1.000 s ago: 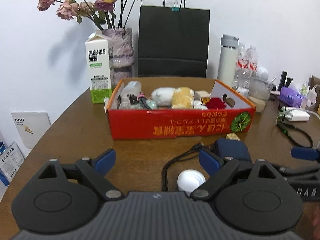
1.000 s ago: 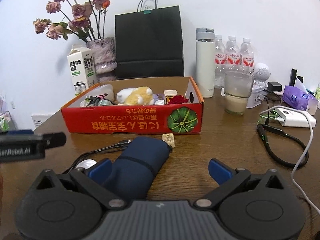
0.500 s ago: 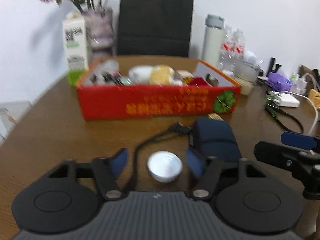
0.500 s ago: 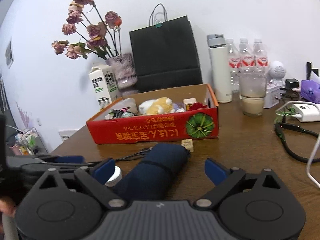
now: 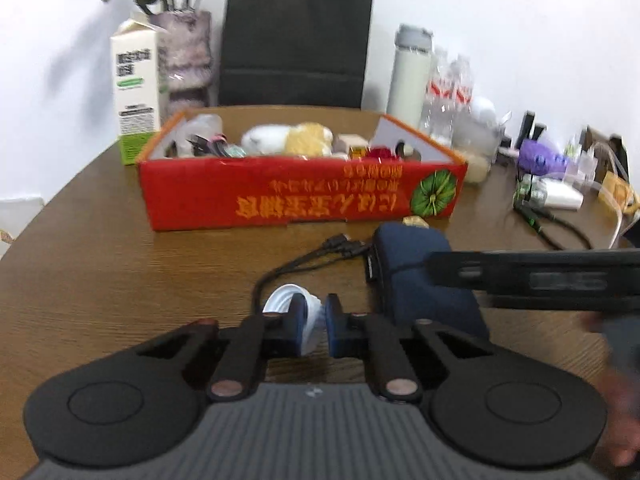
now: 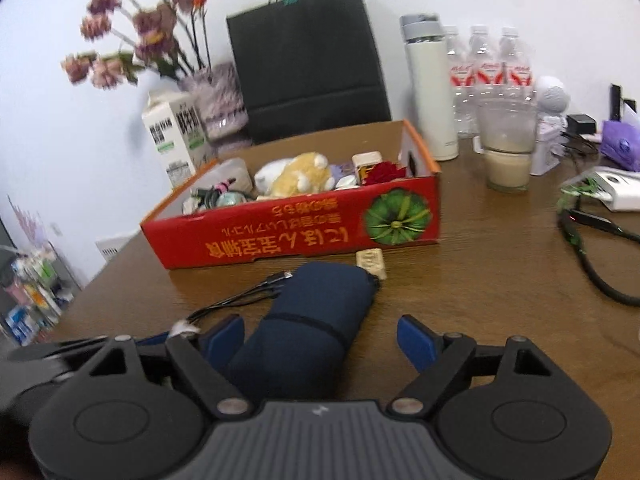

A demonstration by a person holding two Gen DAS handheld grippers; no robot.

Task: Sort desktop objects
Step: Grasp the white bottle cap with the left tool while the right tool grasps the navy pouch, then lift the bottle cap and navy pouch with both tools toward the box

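- The left gripper (image 5: 316,320) has just been closing and now pinches a small white round object (image 5: 286,300) between its blue pads, low over the brown worktop (image 5: 100,280).
- The right gripper (image 6: 320,338) has just been narrowing but stands apart; a navy fabric pouch (image 6: 312,328) lies between its pads, touching the left one, clear of the other.
- A black cable (image 5: 304,258) runs from the white object to the pouch.
- A small beige block (image 6: 372,262) sits just beyond the pouch.
- Behind it stands the red cardboard box (image 6: 280,232), holding a plush toy (image 6: 300,174) and small items.
- A milk carton (image 5: 134,88) and black paper bag (image 6: 308,52) stand farthest back.
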